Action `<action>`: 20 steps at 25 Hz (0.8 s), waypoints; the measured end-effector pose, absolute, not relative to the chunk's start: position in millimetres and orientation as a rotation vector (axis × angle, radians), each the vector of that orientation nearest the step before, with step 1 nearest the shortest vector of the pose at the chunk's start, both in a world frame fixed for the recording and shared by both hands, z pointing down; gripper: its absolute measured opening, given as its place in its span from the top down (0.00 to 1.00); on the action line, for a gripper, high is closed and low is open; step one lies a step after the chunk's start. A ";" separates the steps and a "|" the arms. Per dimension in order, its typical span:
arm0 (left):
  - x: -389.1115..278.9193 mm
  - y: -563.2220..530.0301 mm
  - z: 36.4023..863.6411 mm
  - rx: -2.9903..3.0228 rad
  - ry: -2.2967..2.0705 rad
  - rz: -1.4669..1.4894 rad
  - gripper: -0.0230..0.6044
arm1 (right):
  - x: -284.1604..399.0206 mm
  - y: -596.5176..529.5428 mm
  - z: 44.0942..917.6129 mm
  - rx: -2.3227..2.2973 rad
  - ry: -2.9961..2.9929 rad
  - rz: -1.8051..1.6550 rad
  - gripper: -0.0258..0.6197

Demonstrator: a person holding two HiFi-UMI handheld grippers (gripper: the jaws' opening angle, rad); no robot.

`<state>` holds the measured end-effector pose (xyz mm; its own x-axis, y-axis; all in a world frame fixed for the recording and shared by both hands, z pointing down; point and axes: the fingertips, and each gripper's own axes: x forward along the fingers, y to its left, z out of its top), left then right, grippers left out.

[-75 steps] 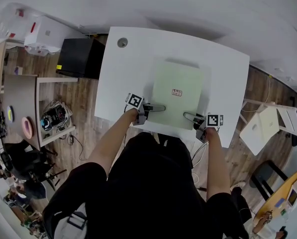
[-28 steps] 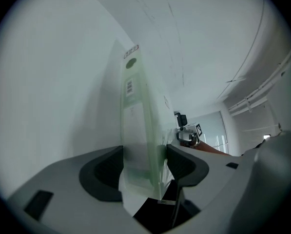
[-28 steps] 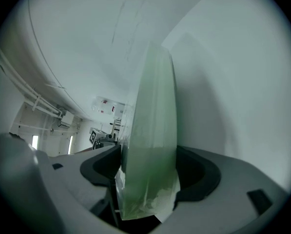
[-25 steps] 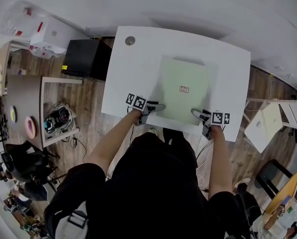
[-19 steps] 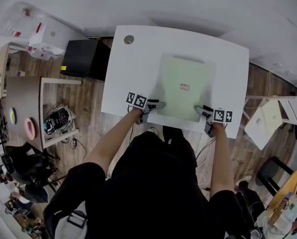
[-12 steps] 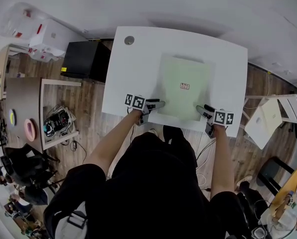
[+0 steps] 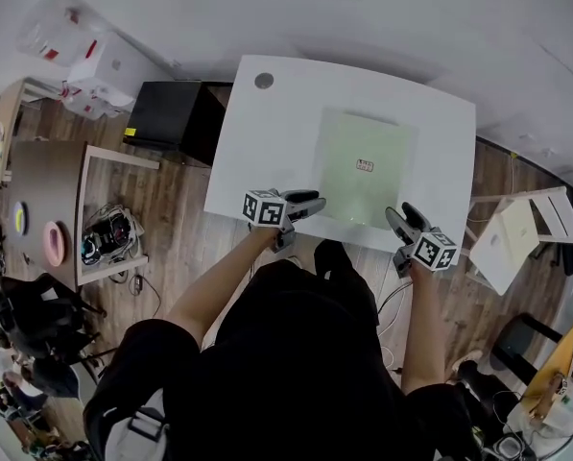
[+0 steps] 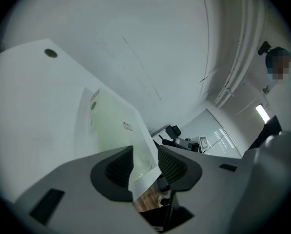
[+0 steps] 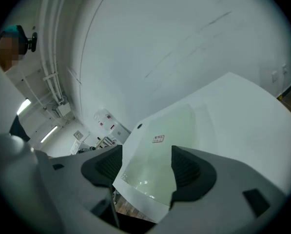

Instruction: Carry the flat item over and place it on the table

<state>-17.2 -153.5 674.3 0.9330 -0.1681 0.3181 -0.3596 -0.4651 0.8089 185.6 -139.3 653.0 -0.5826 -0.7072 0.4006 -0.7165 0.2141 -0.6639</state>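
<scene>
The flat item, a pale green sheet [image 7: 365,166] with a small red-and-white label, lies flat on the white table [image 7: 267,142]. My left gripper [image 7: 313,203] hovers at the table's near edge, just by the sheet's near left corner. Its jaws are closing, and the pads press on nothing. In the left gripper view the sheet [image 8: 111,126] and the table [image 8: 38,106] show past the left gripper [image 8: 145,162]. My right gripper [image 7: 398,219] hangs open just off the near edge, right of the sheet. In its view the right gripper [image 9: 143,165] frames the sheet [image 9: 164,145].
A round cable hole [image 7: 264,81] sits in the table's far left corner. On the wooden floor to the left stand a black box [image 7: 166,113], white cartons [image 7: 104,65] and a low wooden table [image 7: 46,200]. A white stool [image 7: 516,238] stands to the right.
Both grippers have drawn back from the sheet's near edge toward the person. The right one is now off the table edge. The sheet stays on the table.
</scene>
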 end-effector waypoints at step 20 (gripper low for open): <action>-42.7 7.1 478.4 2.637 -0.608 -0.014 0.94 | 62.6 17.2 468.6 1.761 -2.614 0.703 0.60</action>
